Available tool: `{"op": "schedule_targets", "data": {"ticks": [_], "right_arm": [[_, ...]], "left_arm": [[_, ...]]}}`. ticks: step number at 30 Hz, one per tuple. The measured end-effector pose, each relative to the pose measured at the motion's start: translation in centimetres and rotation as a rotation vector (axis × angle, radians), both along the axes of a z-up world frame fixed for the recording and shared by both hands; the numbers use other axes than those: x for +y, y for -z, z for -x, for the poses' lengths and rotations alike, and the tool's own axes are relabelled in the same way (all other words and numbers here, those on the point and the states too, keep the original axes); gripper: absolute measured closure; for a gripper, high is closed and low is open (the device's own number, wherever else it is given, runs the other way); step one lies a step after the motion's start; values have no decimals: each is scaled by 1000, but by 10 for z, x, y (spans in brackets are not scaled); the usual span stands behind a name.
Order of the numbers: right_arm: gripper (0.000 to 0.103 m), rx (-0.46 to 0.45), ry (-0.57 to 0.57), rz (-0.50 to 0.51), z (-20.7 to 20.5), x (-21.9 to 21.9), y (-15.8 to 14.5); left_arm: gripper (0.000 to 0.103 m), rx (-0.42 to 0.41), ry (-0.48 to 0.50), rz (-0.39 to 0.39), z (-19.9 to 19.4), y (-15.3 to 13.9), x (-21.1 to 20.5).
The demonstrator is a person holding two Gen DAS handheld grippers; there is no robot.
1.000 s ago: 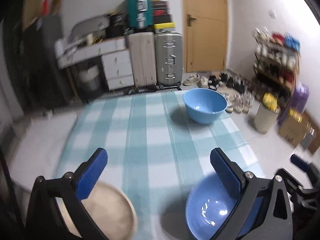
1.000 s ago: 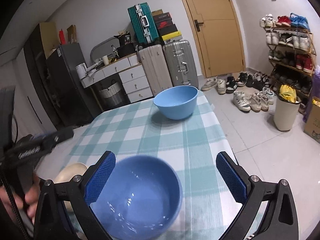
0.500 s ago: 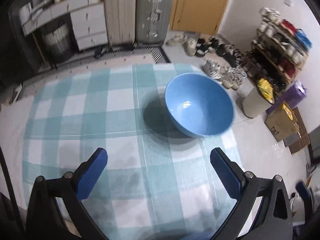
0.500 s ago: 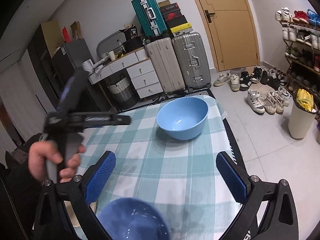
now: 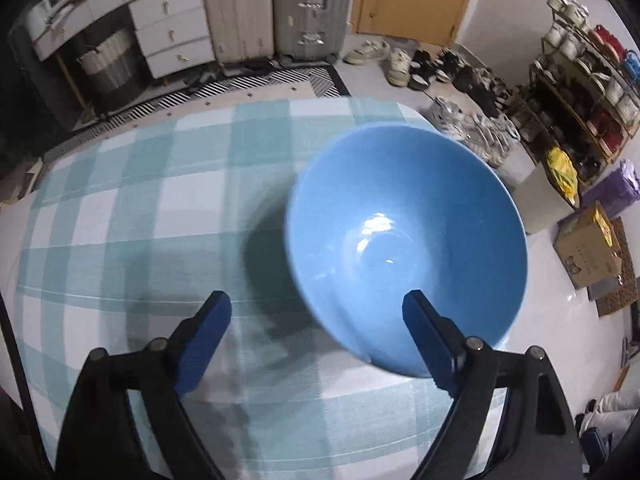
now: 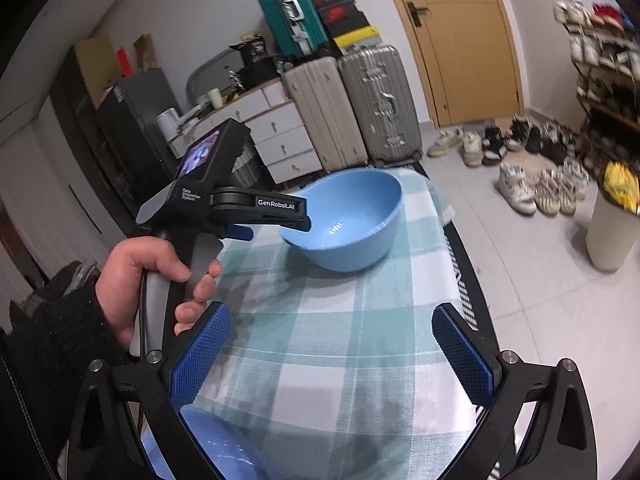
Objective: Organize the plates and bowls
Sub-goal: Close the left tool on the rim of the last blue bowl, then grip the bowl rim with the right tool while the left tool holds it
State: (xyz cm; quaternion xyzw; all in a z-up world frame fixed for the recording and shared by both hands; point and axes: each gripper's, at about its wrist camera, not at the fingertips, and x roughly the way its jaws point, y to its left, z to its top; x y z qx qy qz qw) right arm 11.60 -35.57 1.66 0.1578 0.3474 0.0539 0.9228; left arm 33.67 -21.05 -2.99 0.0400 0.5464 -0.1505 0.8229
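So the left claw, jaws just narrowing but gripping nothing, straddles the big blue bowl's near rim on the counter and needs to squeeze, while the right claw waits wide and empty.

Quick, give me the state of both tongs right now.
Left tongs: open, just closing around the big blue bowl's near rim.
Right tongs: open, holding nothing.

Both wrist views on bowl
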Motion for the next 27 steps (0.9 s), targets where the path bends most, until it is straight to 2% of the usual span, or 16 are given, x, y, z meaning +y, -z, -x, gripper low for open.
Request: {"op": "schedule_targets", "data": {"ticks": [3, 5, 6, 8, 10, 11, 14, 19, 27], "right_arm": [[1, 37, 22, -8, -9, -13, 14], [1, 52, 33, -10, -14, -20, 20], [1, 59, 40, -10, -17, -23, 23], [1, 69, 48, -12, -21, -28, 26], [1, 82, 51, -14, -27, -31, 30], [1, 88, 52, -13, -30, -32, 31], [1, 113, 55, 8, -41, -33, 40], [1, 172, 78, -1, -58, -39, 57], [1, 185, 110, -60, -77, -45, 44]], "left_arm": [[30, 22, 7, 10, 0, 7, -7], [45, 38, 13, 19, 0, 10, -11], [50, 40, 10, 12, 0, 11, -13], [70, 41, 6, -2, 0, 12, -15], [81, 77, -25, -47, -2, 18, -14], [85, 110, -43, -36, -5, 22, -10], [91, 109, -53, -42, -6, 22, -5], [92, 129, -57, -38, -3, 21, 5], [92, 139, -26, -61, 12, 20, 17]]}}
